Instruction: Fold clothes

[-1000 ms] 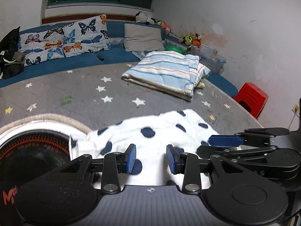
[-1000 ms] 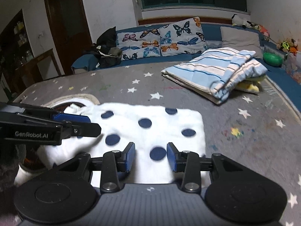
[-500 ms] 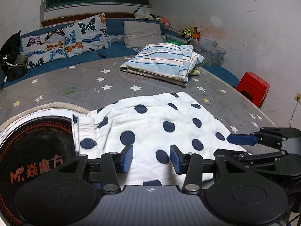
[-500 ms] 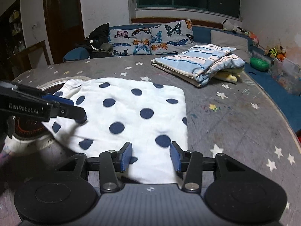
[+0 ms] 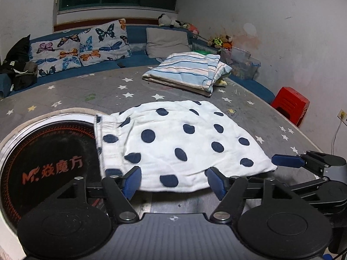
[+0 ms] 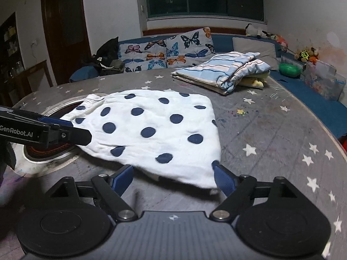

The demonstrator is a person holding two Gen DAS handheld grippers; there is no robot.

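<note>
Your left tongs (image 5: 173, 178) and right tongs (image 6: 172, 175), jaws just opening, sit spread at the near hem of the polka-dot shorts (image 5: 184, 143), flat on the worktop (image 6: 271, 134).

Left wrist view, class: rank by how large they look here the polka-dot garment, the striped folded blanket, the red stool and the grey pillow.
1. polka-dot garment, largest, though nearest the camera
2. striped folded blanket
3. grey pillow
4. red stool; close to the pillow, partly hidden, so unsure
</note>
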